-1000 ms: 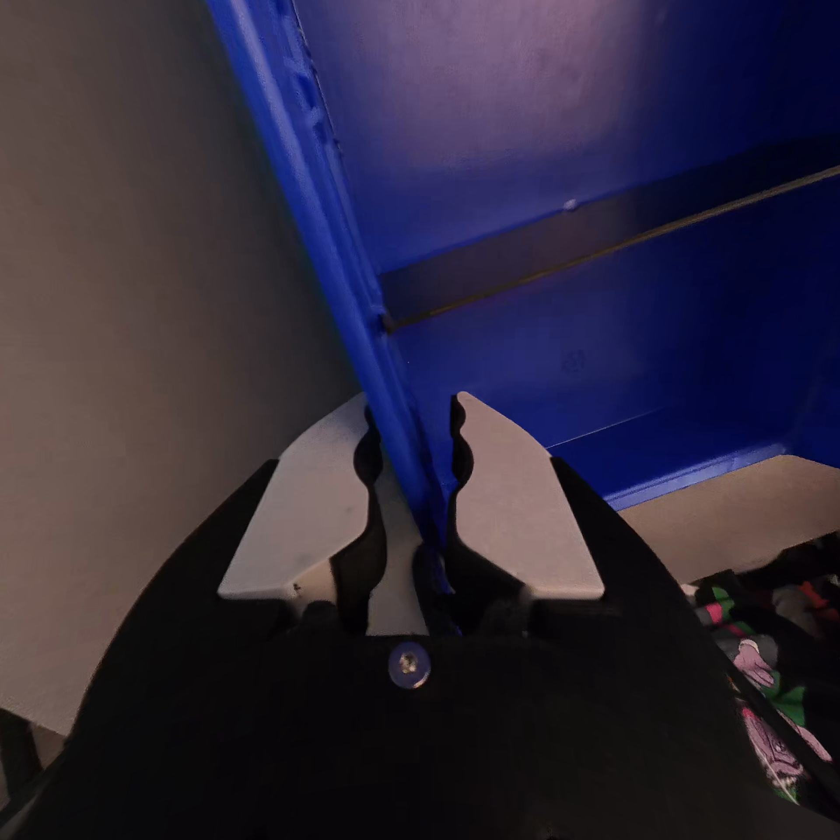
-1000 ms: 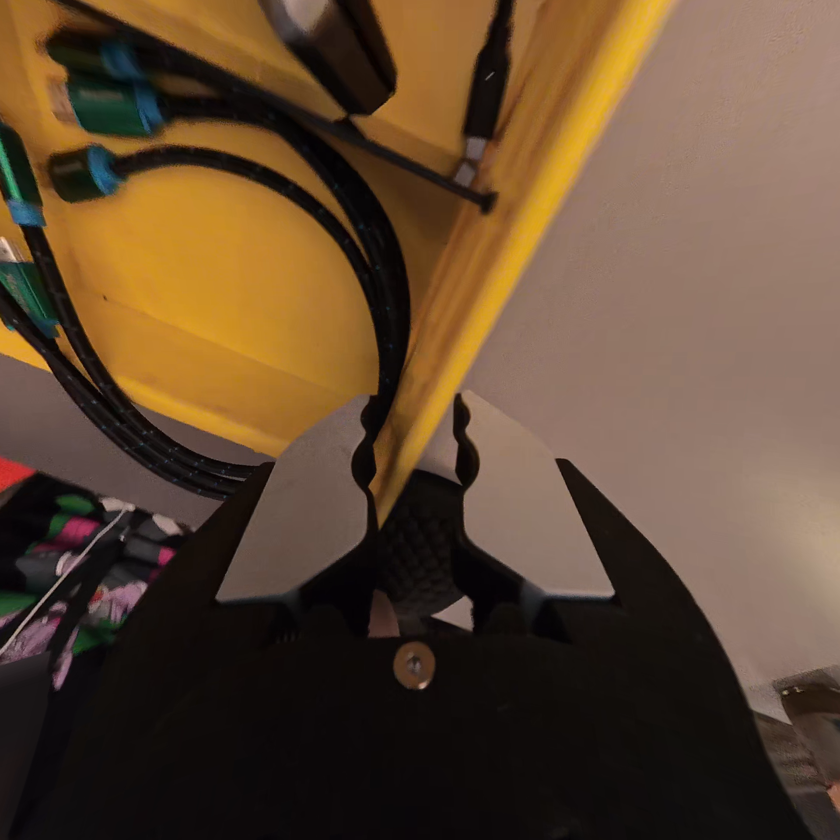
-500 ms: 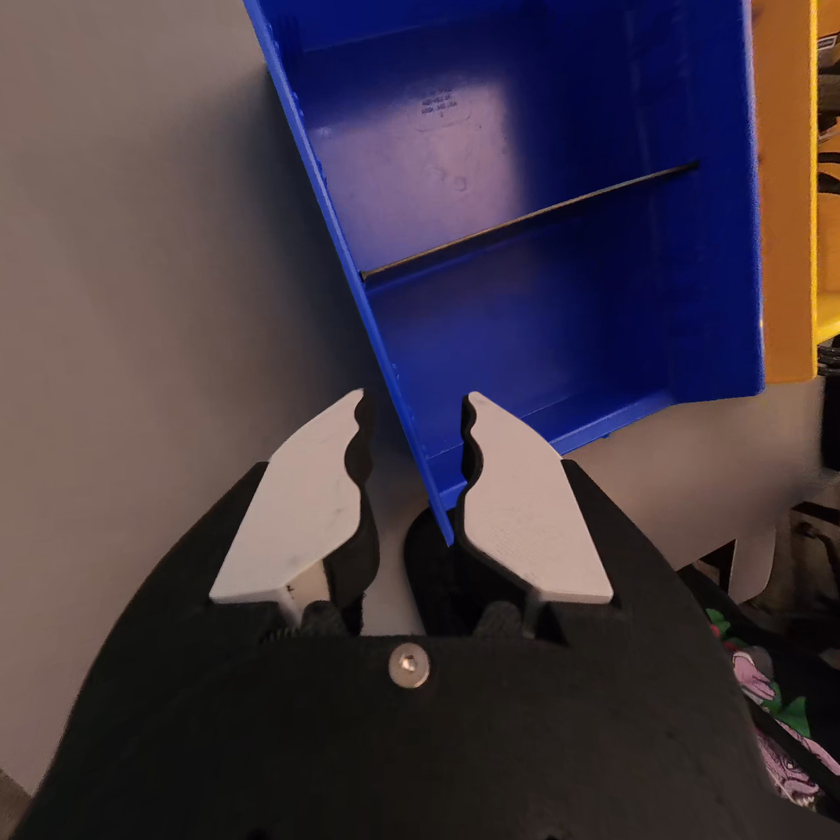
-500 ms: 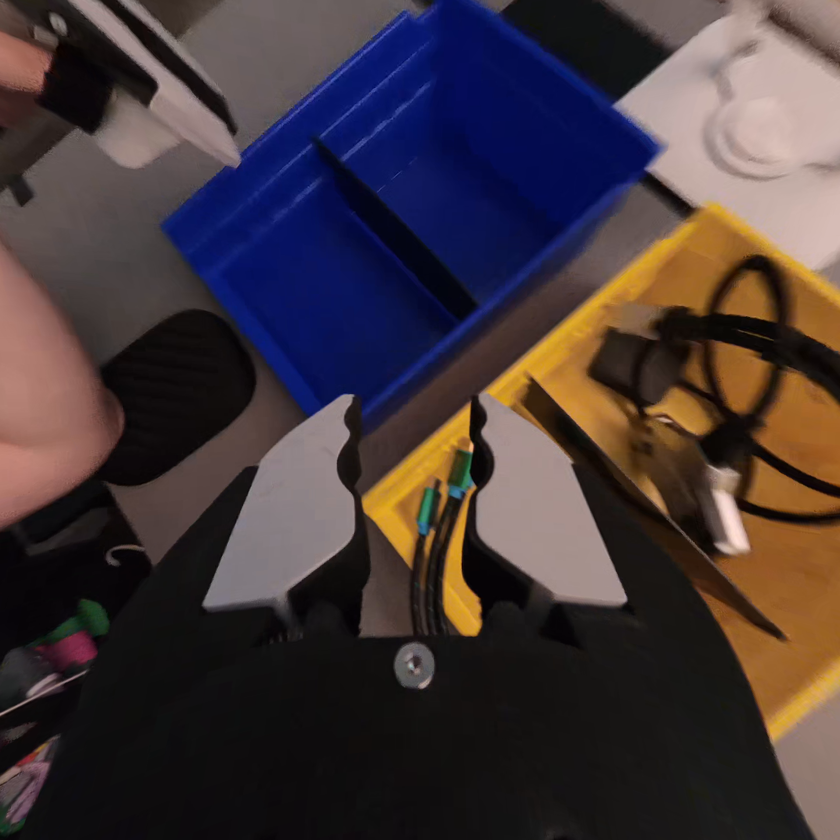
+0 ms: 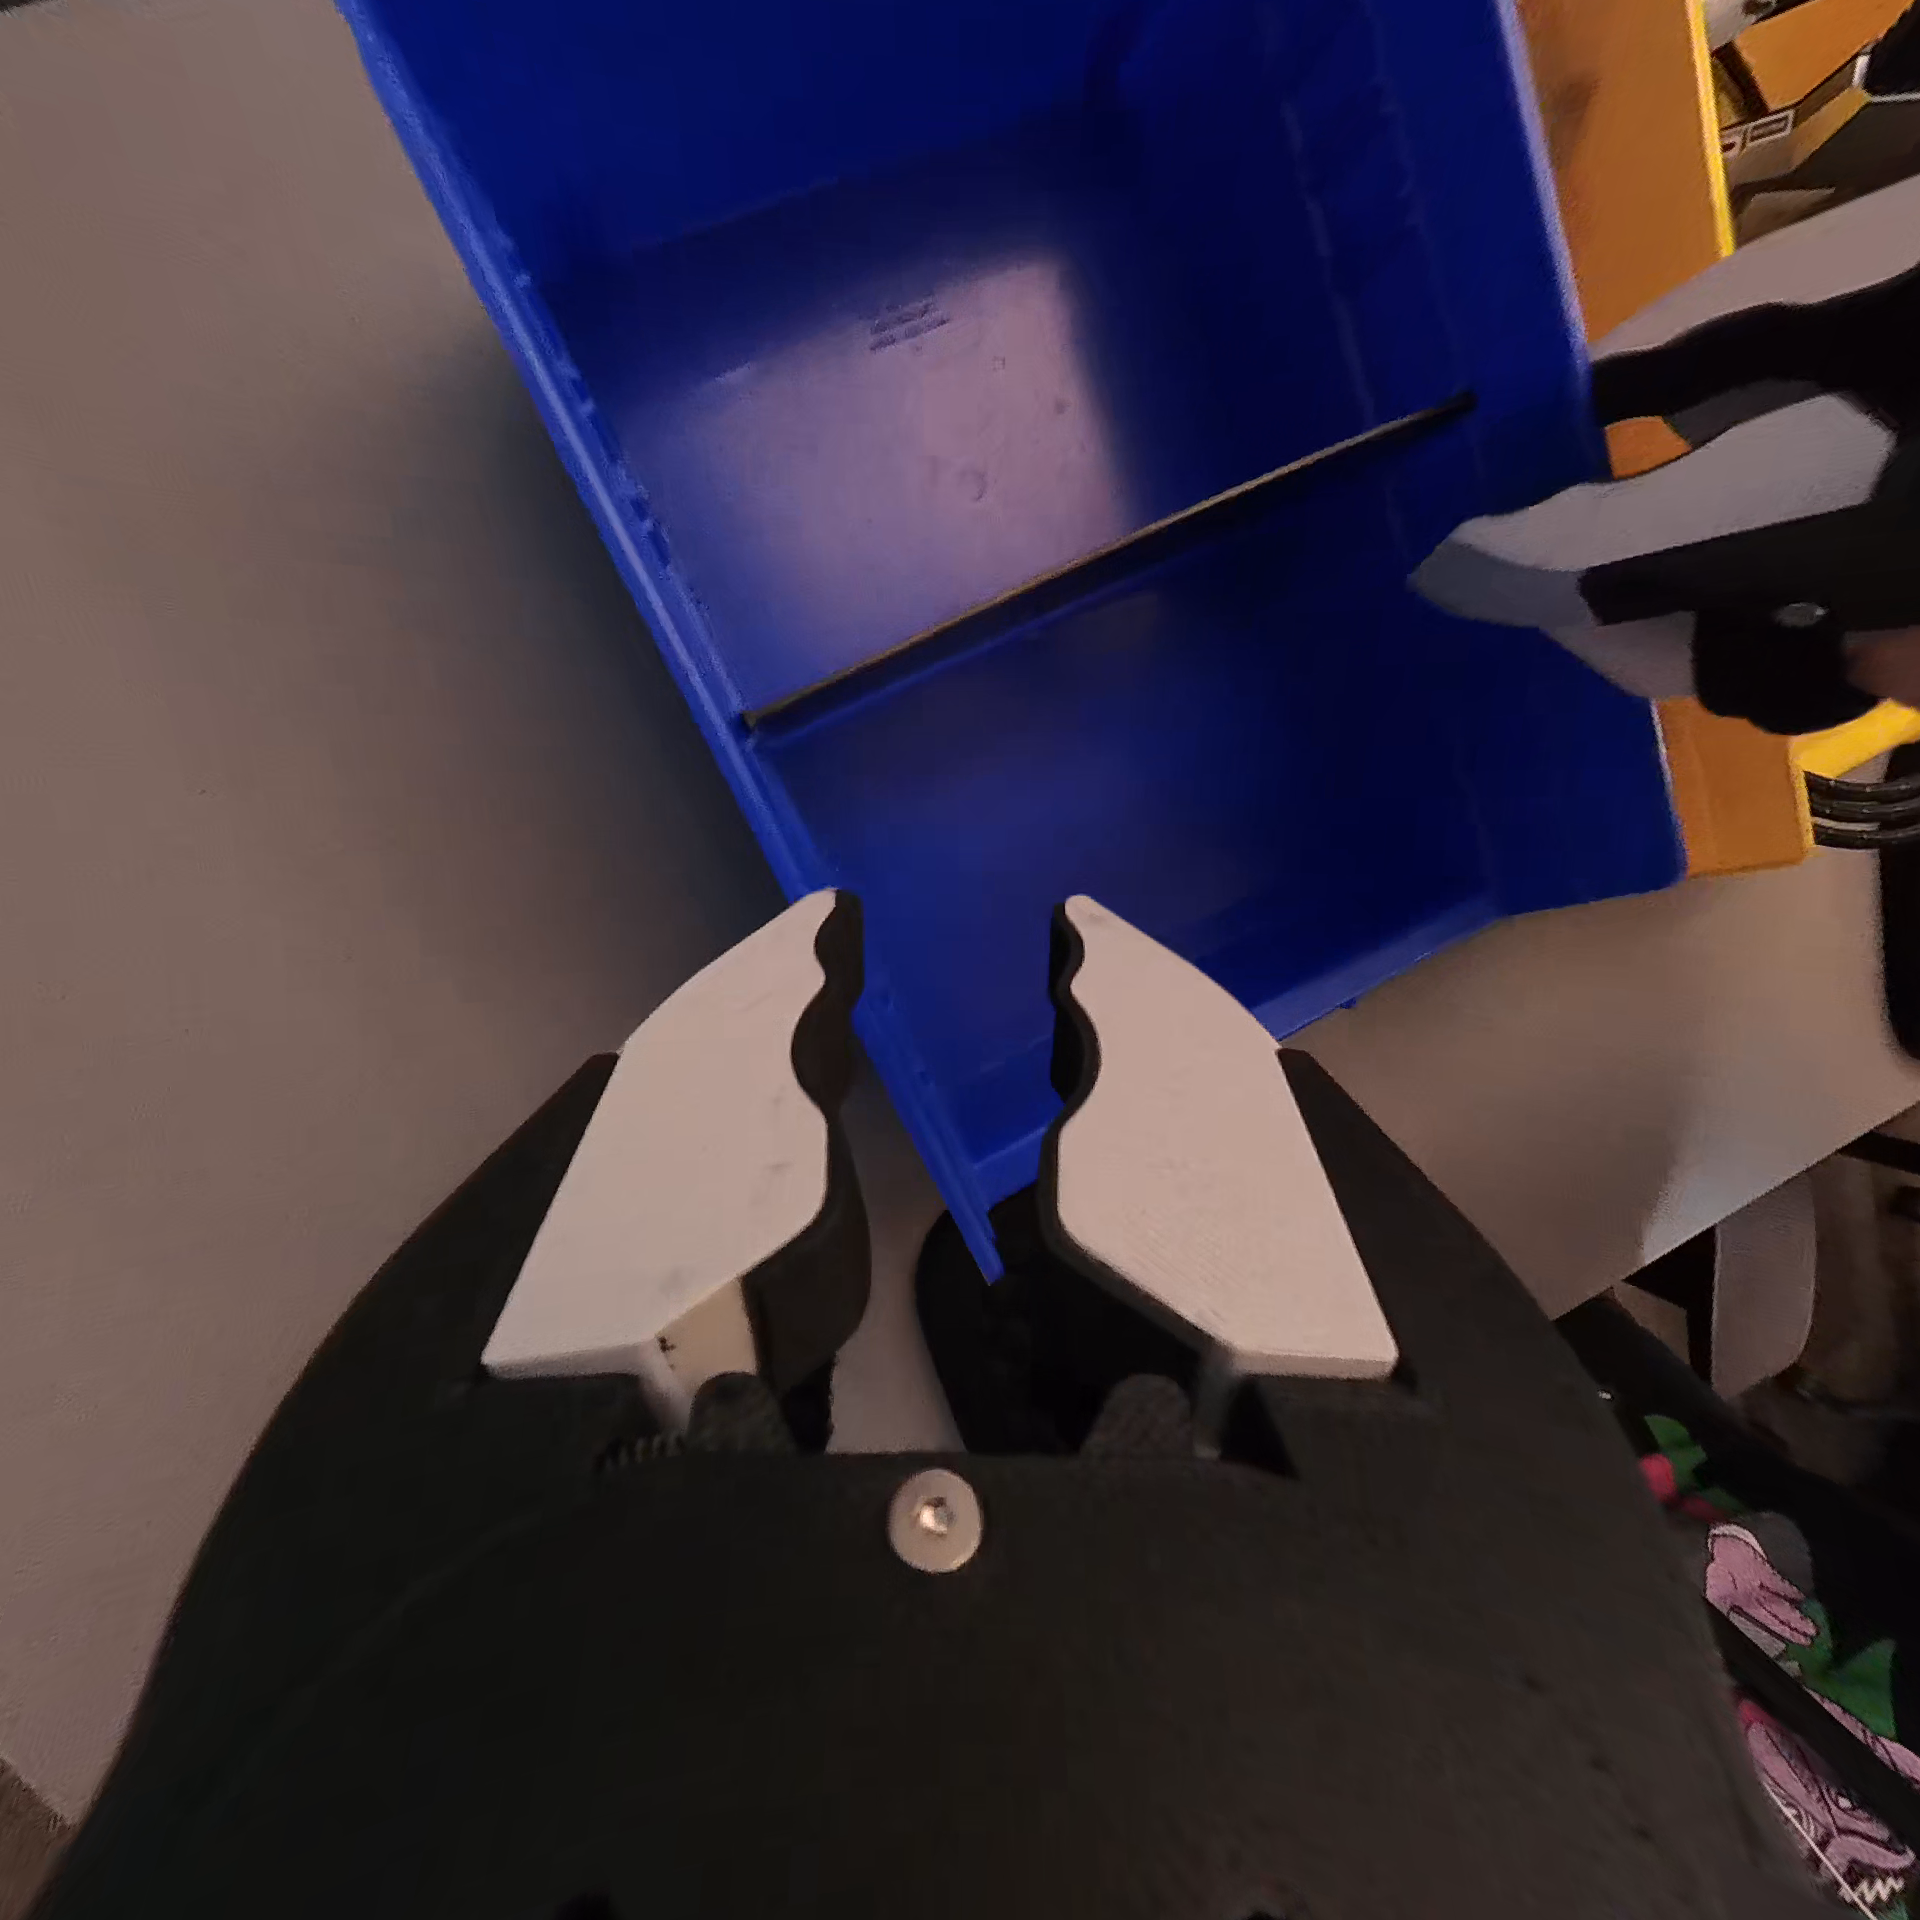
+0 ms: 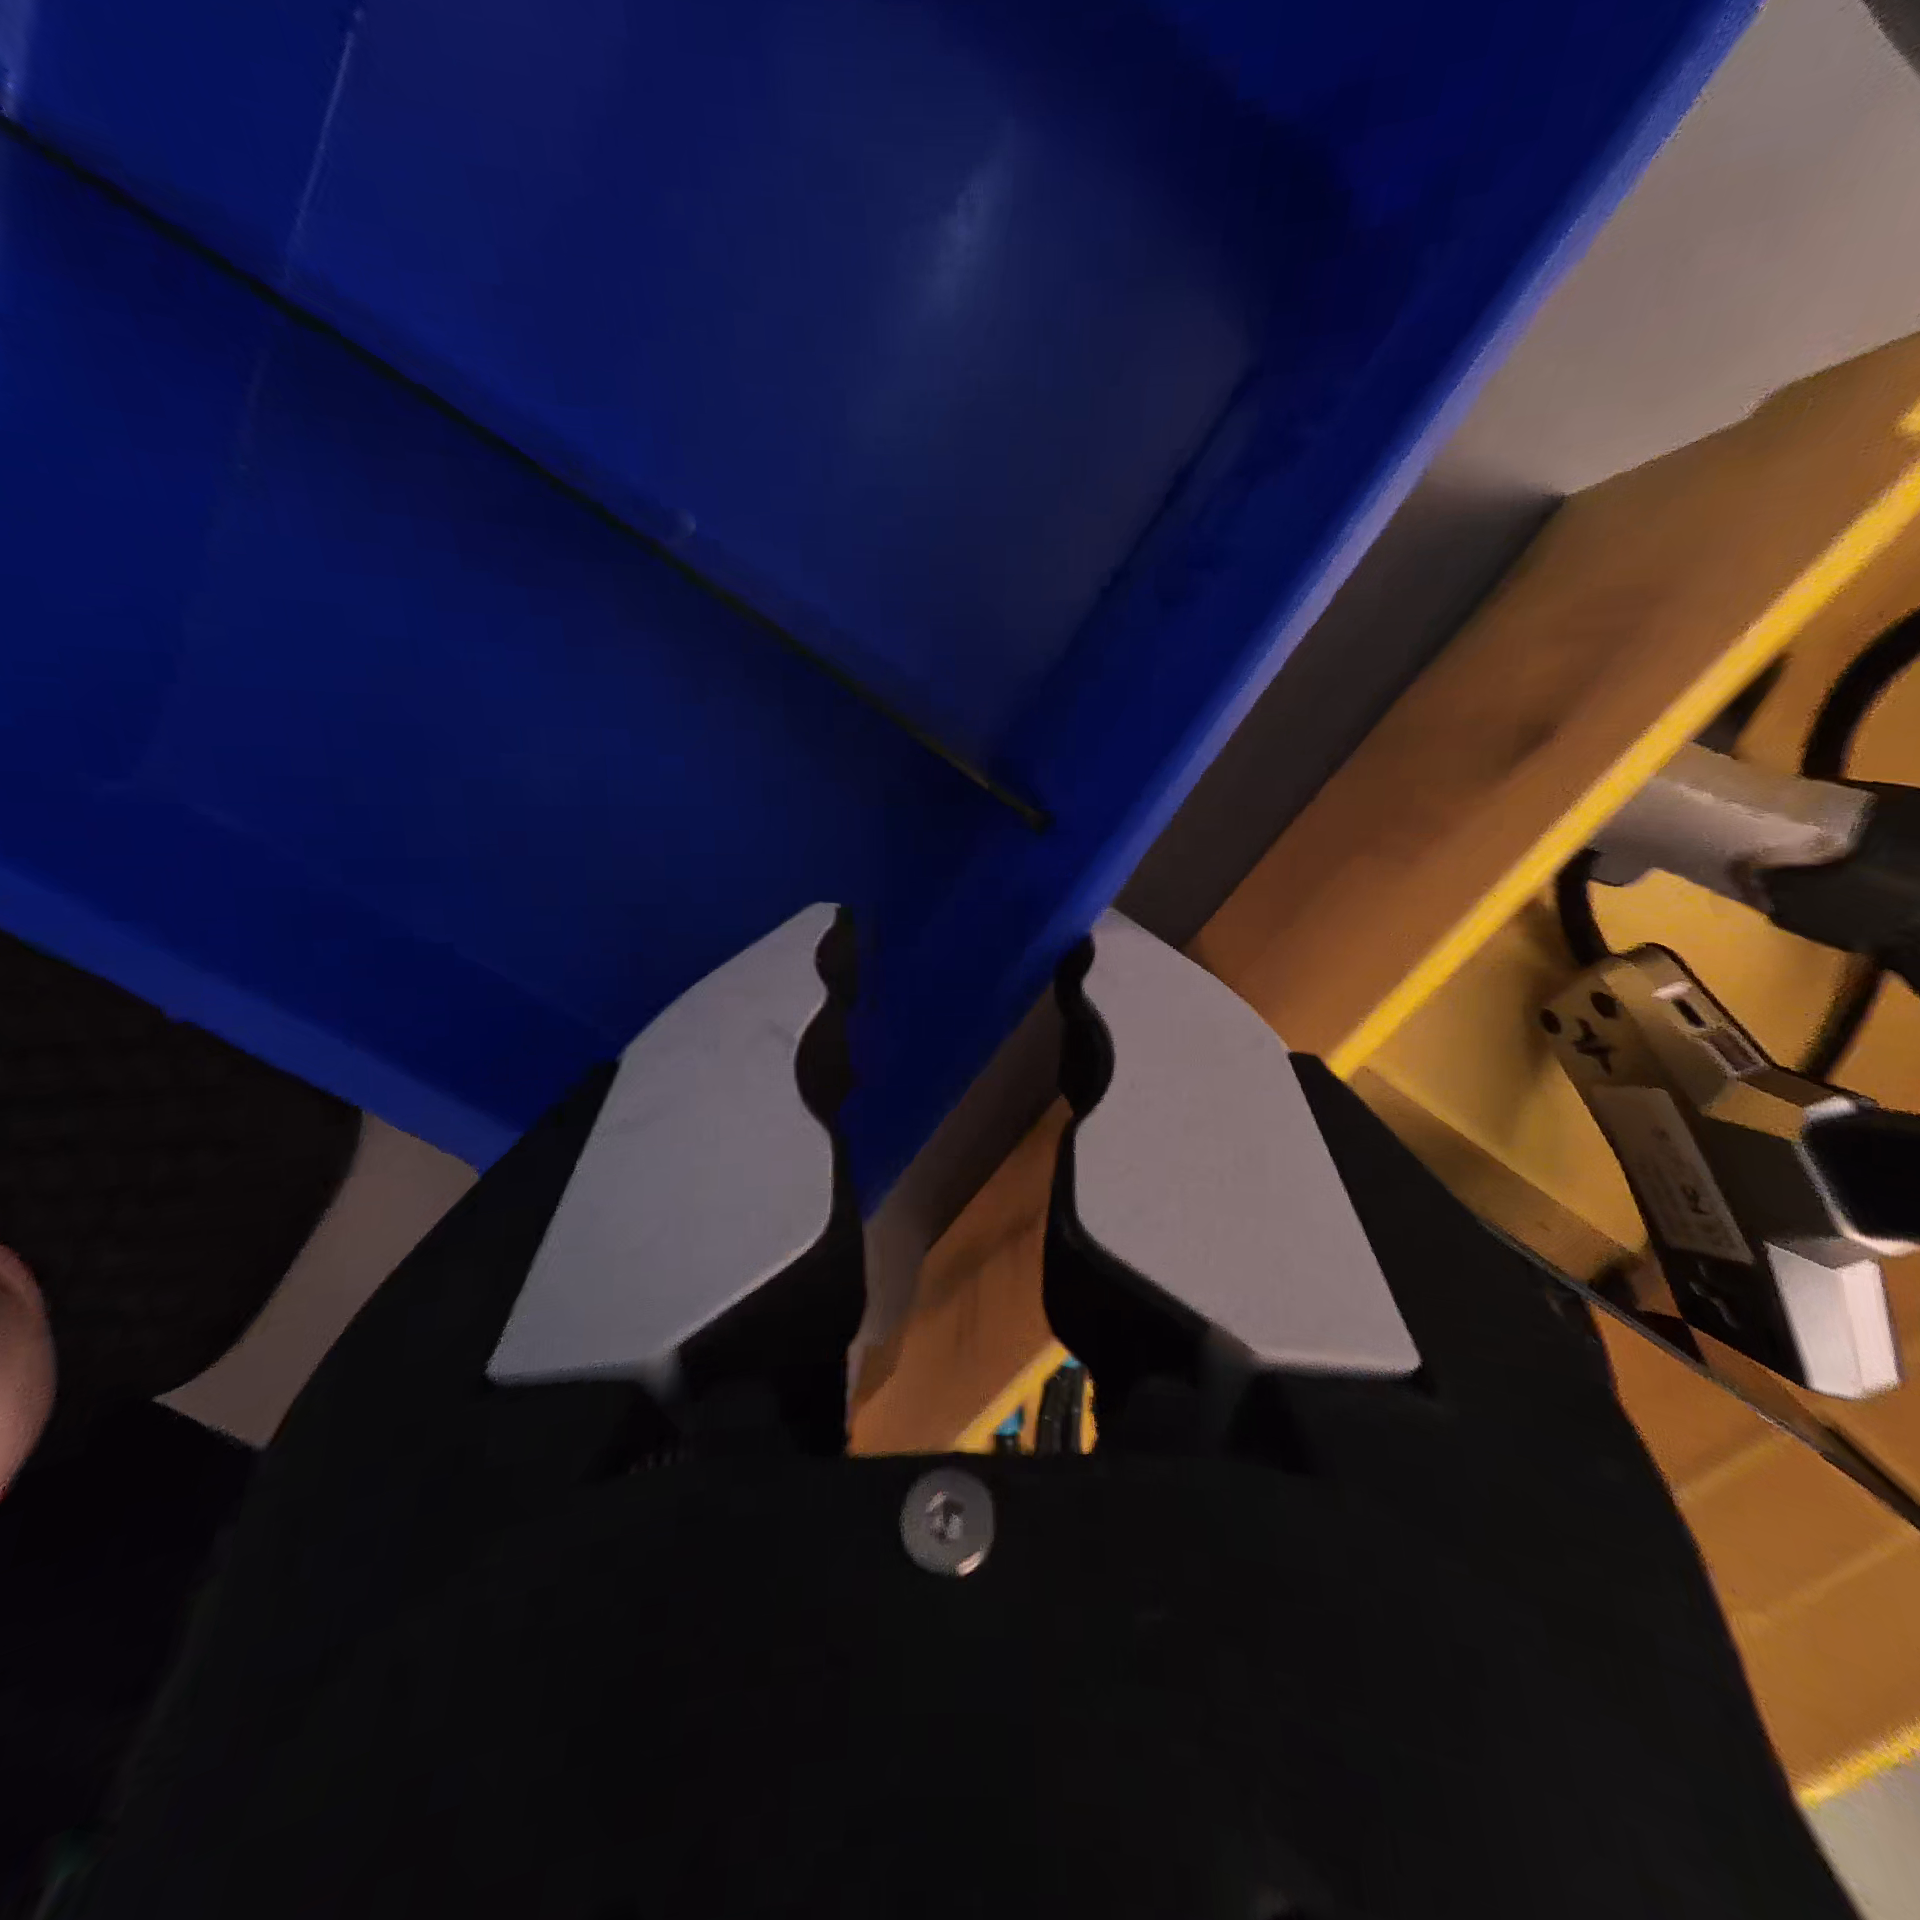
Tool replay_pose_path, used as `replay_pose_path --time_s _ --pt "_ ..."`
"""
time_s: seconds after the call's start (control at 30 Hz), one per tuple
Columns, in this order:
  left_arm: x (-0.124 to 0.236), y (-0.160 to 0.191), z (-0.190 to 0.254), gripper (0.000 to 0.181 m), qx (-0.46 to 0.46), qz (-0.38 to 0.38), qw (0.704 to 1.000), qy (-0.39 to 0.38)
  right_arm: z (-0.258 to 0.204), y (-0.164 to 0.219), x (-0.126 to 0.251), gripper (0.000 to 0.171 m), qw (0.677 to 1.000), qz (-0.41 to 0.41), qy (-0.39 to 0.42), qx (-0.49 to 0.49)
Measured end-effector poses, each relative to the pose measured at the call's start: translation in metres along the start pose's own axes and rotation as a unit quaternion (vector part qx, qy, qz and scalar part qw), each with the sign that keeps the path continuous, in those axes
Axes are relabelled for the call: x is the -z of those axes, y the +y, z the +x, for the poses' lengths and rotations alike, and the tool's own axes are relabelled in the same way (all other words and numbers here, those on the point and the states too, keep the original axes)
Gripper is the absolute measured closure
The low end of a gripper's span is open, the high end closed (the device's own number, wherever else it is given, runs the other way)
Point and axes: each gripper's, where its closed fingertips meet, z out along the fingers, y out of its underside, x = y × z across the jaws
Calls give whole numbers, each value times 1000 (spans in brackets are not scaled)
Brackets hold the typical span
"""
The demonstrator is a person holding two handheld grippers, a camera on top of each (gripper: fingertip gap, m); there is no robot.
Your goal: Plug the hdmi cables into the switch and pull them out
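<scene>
An empty blue bin (image 5: 1039,468) with a black divider (image 5: 1101,566) stands on the grey table. My left gripper (image 5: 951,914) is open, its jaws either side of the bin's left wall near the front corner. My right gripper (image 6: 956,935) is open, its jaws either side of the bin's right wall (image 6: 1164,779); one of its fingers (image 5: 1558,566) shows in the left wrist view. A yellow bin (image 6: 1382,862) to the right holds the small metallic switch (image 6: 1683,1122) and black cables (image 6: 1870,707), one with a silver plug (image 6: 1745,831).
The grey table (image 5: 260,727) stretches left of the blue bin. A black textured object (image 6: 156,1143) lies by the bin's front corner. Patterned fabric (image 5: 1818,1662) shows below the table edge. Part of a hand (image 6: 16,1340) is at the left edge.
My left gripper opened off the blue bin's left wall and drew back. My right gripper let go of the yellow bin's wall and swung over to the blue bin's right wall.
</scene>
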Motion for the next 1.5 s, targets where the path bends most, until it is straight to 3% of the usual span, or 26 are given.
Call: replay_pose_path --time_s 0.27,0.57,0.9,1.03,1.13,1.33,1.4,1.5 --pt "3 -4 3 148 -9 10 1000 1 4 -6 -36 141 997 -51 -24 -56" --pt "6 -6 3 149 -12 15 1000 -6 13 -11 -39 144 996 -51 42 -65" --pt "6 -7 10 149 -27 14 999 -11 5 -6 -34 158 994 -36 3 -104" --pt "6 -8 9 149 -25 16 1000 -8 4 3 -29 155 994 -47 14 -94" --pt "7 -8 9 149 -25 16 1000 -8 1 9 -35 143 993 -70 9 -96" --pt "8 -8 9 149 -25 19 999 -7 7 9 -37 143 991 -81 45 -101" --pt "8 -8 9 149 -26 18 999 -8 4 8 -37 149 990 -82 30 -113" --pt "8 -7 10 149 -28 17 999 -9 -13 0 -37 162 987 -63 -54 -137"
